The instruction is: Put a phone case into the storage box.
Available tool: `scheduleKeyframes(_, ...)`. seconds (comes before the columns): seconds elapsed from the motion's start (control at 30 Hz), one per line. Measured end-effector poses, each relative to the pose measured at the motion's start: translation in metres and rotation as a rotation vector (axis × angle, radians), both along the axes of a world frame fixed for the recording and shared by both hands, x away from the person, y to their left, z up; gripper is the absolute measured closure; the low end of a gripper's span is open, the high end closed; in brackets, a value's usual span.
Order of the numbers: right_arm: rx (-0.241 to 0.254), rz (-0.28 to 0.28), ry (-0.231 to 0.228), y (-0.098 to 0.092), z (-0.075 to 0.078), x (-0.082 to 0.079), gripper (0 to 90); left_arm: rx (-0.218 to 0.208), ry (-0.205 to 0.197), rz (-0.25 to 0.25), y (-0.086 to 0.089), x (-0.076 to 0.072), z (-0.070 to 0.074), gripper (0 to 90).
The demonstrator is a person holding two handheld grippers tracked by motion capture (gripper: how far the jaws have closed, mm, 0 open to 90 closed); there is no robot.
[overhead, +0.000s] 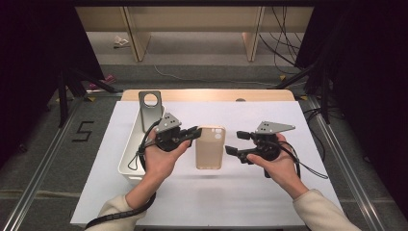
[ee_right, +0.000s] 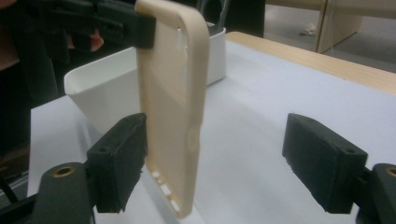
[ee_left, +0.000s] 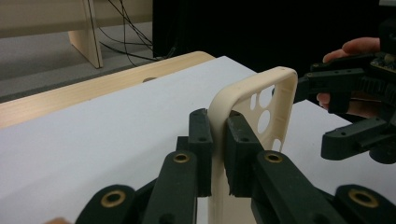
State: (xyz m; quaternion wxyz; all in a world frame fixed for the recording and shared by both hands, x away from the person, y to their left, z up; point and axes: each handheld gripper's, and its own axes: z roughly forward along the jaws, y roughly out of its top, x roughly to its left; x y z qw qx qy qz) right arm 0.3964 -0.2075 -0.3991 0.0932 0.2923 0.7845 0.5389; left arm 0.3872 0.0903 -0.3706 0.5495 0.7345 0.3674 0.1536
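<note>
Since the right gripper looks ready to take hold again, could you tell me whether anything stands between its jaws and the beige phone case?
Nothing visible does. The left gripper is shut on one edge of the beige phone case, holding it above the white table cover. The right gripper is open, with the case's other edge beside one pad and only open space across to the other.

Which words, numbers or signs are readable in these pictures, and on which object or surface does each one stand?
"5": a dark numeral on the grey floor, left of the table.
The phone case, white bin, grey metal plate and both grippers carry no readable text.
</note>
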Motion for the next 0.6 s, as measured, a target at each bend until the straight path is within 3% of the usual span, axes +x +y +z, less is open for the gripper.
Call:
scheduleKeyframes(0.27,-0.025,-0.016,-0.023,-0.018,-0.005,-0.006,20.2,0.008,-0.014,0.002,0.006,0.0,0.007,81.9)
scheduleKeyframes(0.6,-0.045,-0.053,-0.02,-0.033,-0.011,-0.009,20.1,-0.002,-0.039,0.007,0.015,0.0,0.018,81.9)
